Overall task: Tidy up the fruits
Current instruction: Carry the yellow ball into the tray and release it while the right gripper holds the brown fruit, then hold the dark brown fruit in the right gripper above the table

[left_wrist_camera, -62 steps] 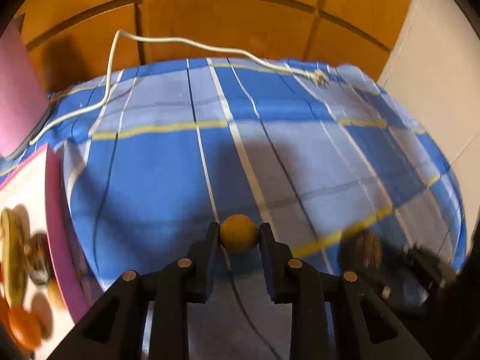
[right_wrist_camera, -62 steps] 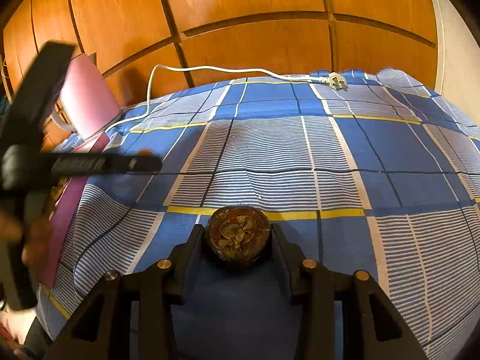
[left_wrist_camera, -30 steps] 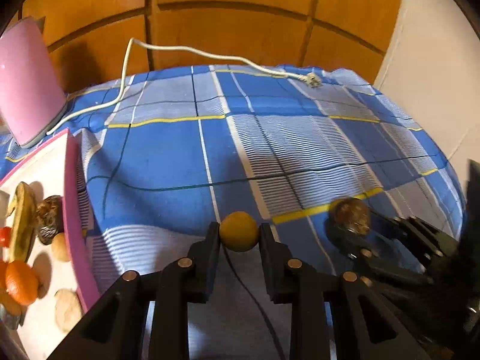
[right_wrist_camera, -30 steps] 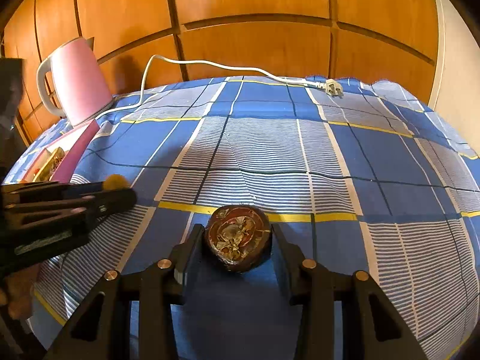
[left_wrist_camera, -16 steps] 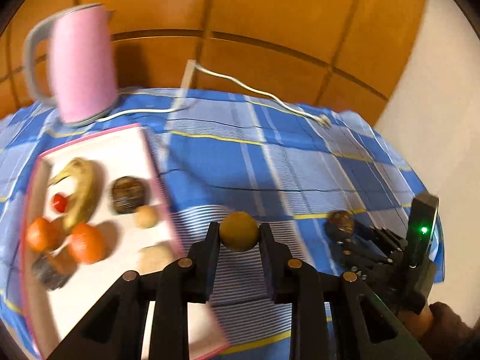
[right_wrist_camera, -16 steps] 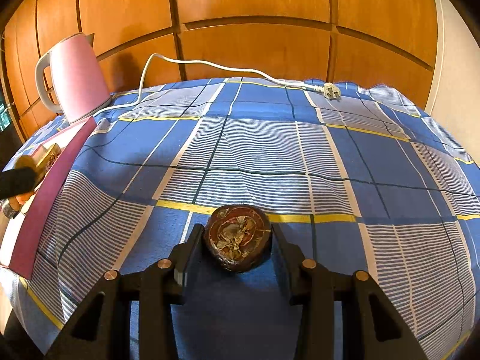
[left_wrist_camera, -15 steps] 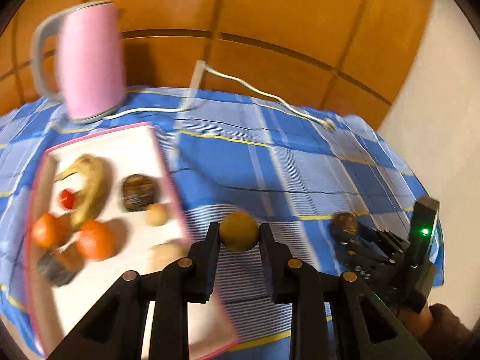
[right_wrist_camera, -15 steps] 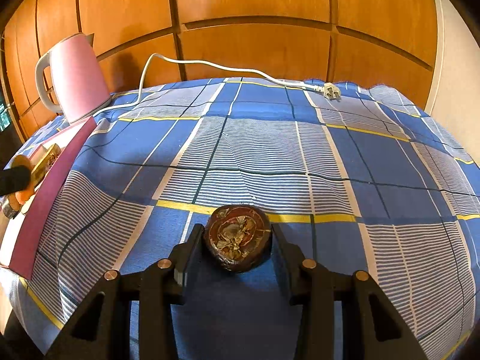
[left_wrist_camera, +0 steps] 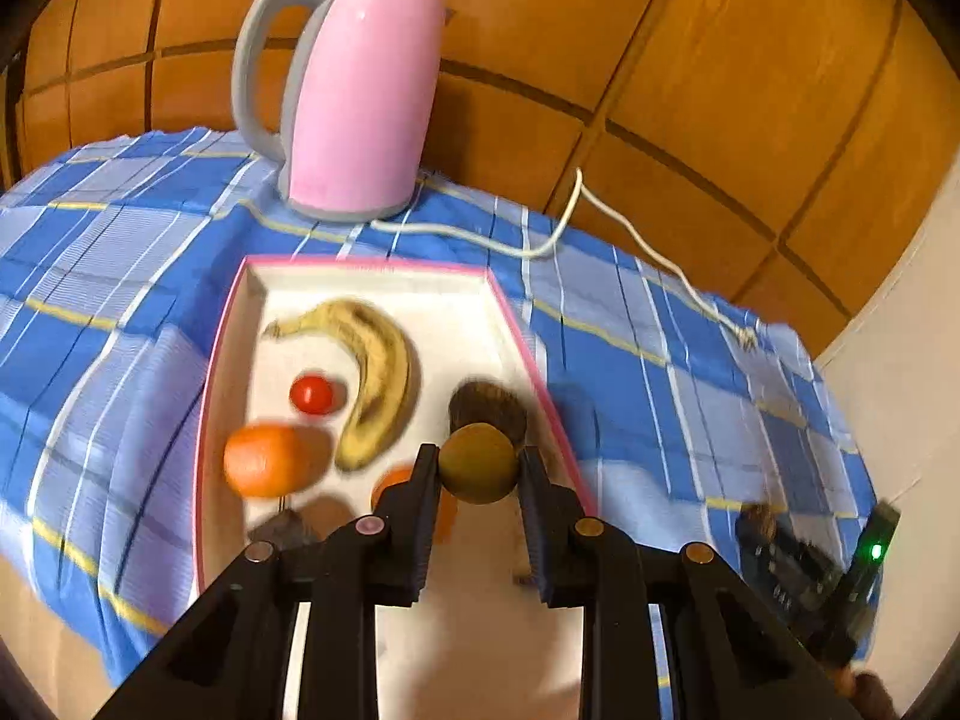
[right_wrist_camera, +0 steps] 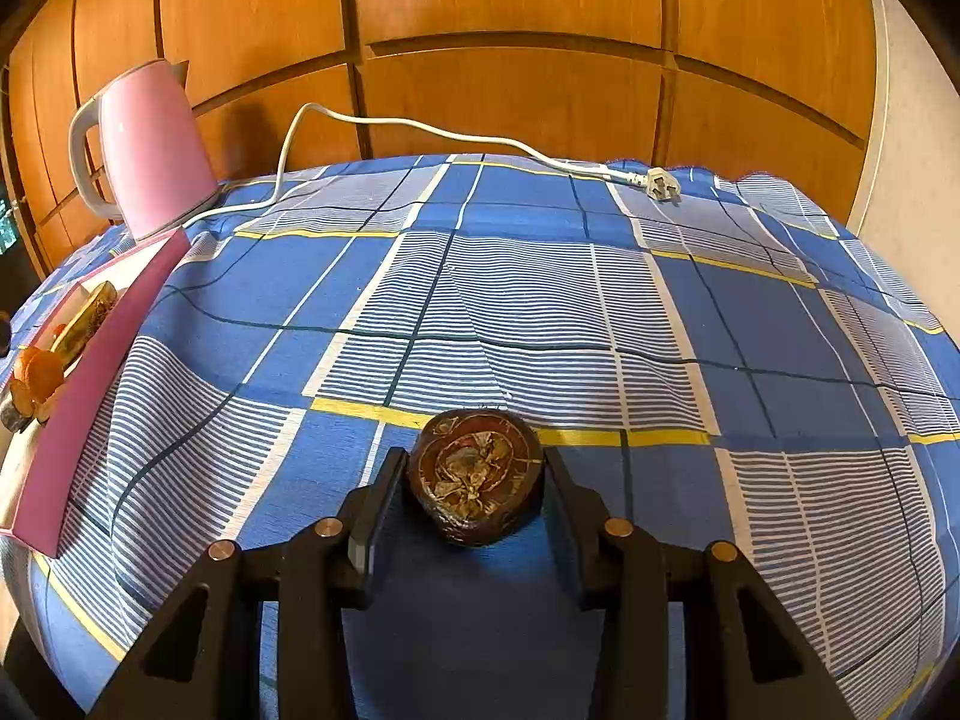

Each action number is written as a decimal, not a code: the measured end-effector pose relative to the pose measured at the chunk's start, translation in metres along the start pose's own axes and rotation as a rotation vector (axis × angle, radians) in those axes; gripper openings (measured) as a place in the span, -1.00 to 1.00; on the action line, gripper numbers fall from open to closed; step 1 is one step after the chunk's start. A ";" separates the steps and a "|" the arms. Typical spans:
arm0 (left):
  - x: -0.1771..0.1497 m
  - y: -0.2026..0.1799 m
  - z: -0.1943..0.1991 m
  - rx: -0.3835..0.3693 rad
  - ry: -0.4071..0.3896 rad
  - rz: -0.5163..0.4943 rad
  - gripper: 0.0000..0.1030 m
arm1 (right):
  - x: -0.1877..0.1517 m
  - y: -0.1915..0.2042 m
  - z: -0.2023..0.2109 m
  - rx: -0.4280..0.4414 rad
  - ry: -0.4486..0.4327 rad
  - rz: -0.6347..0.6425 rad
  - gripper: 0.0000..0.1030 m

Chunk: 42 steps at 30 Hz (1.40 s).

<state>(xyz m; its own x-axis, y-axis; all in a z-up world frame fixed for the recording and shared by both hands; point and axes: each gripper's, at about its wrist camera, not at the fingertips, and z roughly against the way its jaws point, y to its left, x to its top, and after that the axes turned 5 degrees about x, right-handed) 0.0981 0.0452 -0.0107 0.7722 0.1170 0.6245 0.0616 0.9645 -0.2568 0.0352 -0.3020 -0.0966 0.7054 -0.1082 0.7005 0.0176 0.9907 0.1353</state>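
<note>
Fruit mostly sits in the tray [left_wrist_camera: 384, 282]; my left fingers [left_wrist_camera: 477, 474] grip a yellow fruit [left_wrist_camera: 478, 464] above it, right fingers [right_wrist_camera: 474, 480] clamp a brown fruit [right_wrist_camera: 476, 476] over the worktop [right_wrist_camera: 540, 300], both still undelivered.

Kettle [left_wrist_camera: 354, 102] behind tray [left_wrist_camera: 384, 285] — crowded

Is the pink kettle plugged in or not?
Not plugged in. The pink kettle has a white cord ending in a plug that lies loose on the blue tablecloth.
</note>
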 end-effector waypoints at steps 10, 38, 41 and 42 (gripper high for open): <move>0.057 -0.015 -0.051 0.032 -0.006 -0.074 -0.49 | 0.000 -0.001 0.000 0.007 -0.005 -0.007 -0.15; -0.023 -0.028 -0.001 0.193 -0.004 -0.088 -0.14 | 0.001 0.001 -0.002 -0.006 0.000 -0.003 -0.15; -0.035 -0.032 0.008 0.197 -0.012 -0.110 -0.05 | 0.001 0.001 -0.002 -0.009 -0.001 -0.002 -0.15; -0.037 -0.033 0.010 0.191 -0.008 -0.114 -0.05 | 0.001 0.001 -0.002 -0.011 0.001 -0.001 -0.15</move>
<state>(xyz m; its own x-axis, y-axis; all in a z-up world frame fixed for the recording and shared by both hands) 0.0610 0.0111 -0.0174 0.7623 0.0054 0.6472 0.0269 0.9988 -0.0399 0.0374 -0.3008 -0.0972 0.7058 -0.1091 0.6999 0.0261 0.9914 0.1282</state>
